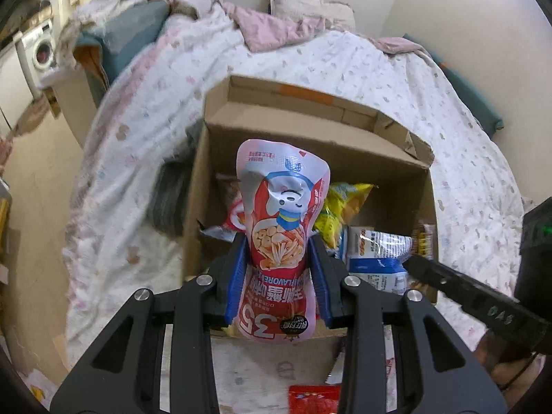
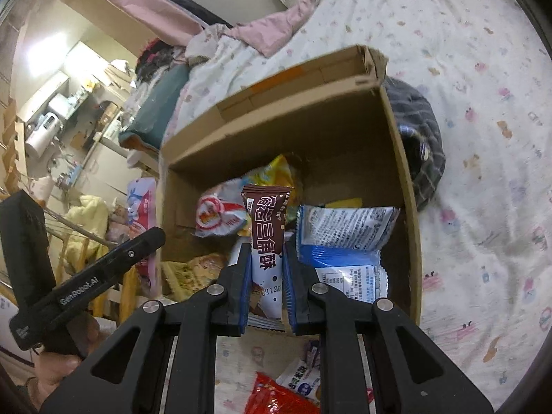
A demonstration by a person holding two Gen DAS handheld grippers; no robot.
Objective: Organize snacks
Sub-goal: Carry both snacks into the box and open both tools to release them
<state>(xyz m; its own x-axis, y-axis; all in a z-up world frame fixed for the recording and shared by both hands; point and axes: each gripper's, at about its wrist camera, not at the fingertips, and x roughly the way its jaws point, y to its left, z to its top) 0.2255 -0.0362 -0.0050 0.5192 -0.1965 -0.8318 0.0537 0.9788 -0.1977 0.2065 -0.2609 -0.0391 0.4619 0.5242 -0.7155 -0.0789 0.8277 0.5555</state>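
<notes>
- Left claw (image 1: pixel 278 272): closed on a pink-red snack pouch (image 1: pixel 281 220), gripped at its lower middle between the blue pads (image 1: pixel 238 276); pouch bulges in at the grip.
- Pouch is held upright, top end pointing away from the claw, printed upside down toward the camera; bottom edge hangs back between the fingers.
- Pouch is seen over the near edge of an open cardboard box (image 1: pixel 379 158); whether it is inside or just above the opening cannot be told.
- Right claw (image 2: pixel 266 277): closed on a slim brown-and-white snack bar (image 2: pixel 267 241), pinched on both long sides by the blue pads (image 2: pixel 289 283).
- Bar stands upright, brown top end sticking out past the fingertips, lower end between the fingers.
- Bar is held at the near edge of the same box (image 2: pixel 400 158), just beside a blue-and-white packet (image 2: pixel 341 238) lying inside at right.
- Also seen inside the box: a yellow packet (image 1: pixel 345 207) and a red-and-white packet (image 2: pixel 220 217).
- Box is set on a bed with a patterned white quilt (image 2: pixel 483 138).
- A red packet (image 2: pixel 276 396) lies on the bed just in front of the box.
</notes>
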